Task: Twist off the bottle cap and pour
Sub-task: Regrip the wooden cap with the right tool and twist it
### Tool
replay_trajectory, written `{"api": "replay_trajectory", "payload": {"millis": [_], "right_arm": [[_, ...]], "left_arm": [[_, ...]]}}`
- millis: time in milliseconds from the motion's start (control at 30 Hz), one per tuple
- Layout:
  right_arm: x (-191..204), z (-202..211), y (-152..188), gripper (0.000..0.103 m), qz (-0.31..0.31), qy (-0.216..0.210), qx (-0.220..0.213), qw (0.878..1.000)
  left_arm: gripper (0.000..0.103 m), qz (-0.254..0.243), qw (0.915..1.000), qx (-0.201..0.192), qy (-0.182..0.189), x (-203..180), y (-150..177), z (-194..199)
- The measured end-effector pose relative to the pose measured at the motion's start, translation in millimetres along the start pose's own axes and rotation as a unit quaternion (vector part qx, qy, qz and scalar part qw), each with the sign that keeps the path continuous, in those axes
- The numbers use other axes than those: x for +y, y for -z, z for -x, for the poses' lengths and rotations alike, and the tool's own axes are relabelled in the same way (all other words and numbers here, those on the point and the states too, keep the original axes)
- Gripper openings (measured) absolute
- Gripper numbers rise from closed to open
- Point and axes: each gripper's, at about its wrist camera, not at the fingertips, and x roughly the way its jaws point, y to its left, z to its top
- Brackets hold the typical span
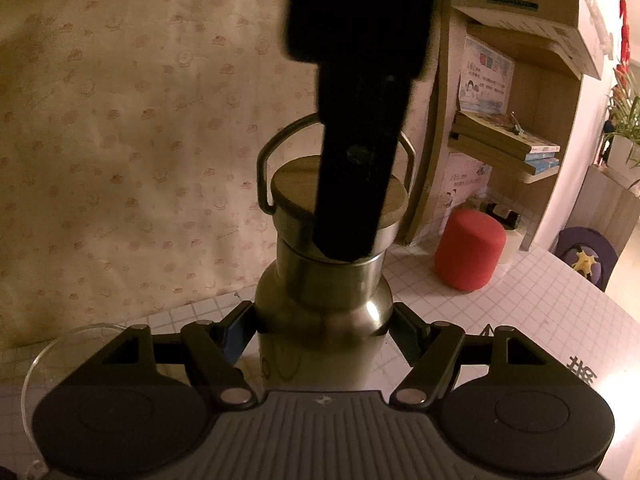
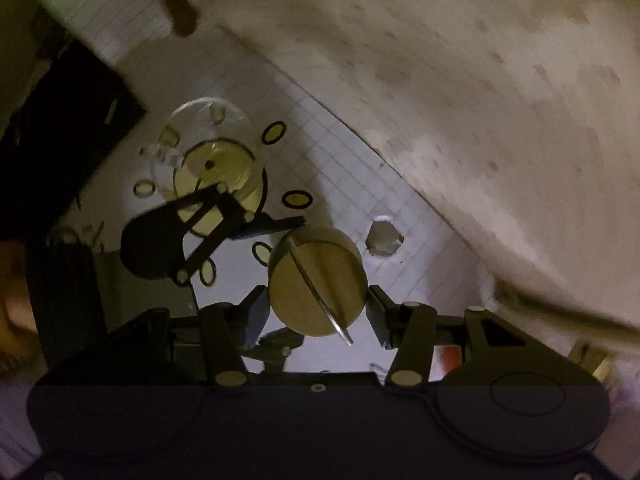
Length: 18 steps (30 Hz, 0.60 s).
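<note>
A steel bottle (image 1: 320,300) stands upright on the white gridded table (image 1: 520,304), and my left gripper (image 1: 320,336) is shut on its body. Its cap (image 1: 292,184) has a wooden top and a wire handle (image 1: 266,160). One black finger (image 1: 356,184) of my right gripper comes down from above and lies against the cap's side. Looking down in the right wrist view, my right gripper (image 2: 318,312) is shut on the cap (image 2: 316,280), one finger at each side. A finger (image 2: 276,224) of the left gripper shows under the cap. A clear glass (image 2: 208,152) stands beyond the bottle.
A red cylinder (image 1: 470,250) stands on the table to the right of the bottle. Behind it a wooden shelf (image 1: 552,92) holds books (image 1: 504,140). The patterned wall (image 1: 120,120) is close behind. The glass rim (image 1: 48,352) shows at the lower left. A grey patch (image 2: 384,238) marks the tablecloth.
</note>
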Motion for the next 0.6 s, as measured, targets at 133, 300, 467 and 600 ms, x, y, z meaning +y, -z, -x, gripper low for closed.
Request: {"api": "replay_trajectory", "payload": {"millis": [133, 300, 467, 600], "right_arm": [[-18, 5, 1, 0.059, -0.098, -0.028, -0.005, 0.995], [-44, 6, 10, 0.068, -0.271, -0.068, 0.004, 0.960], [-62, 9, 26, 0.068, -0.433, -0.099, -0.008, 0.896], [-63, 7, 35, 0.068, -0.492, -0.090, -0.009, 0.866]], "left_arm": [[0.071, 0.000, 1.0000, -0.001, -0.001, -9, 2, 3], [0.071, 0.000, 1.0000, -0.001, 0.000, -26, 6, 11], [0.071, 0.001, 1.0000, 0.000, 0.000, -35, 6, 16], [0.071, 0.002, 1.0000, 0.001, 0.001, -31, 5, 16]]}}
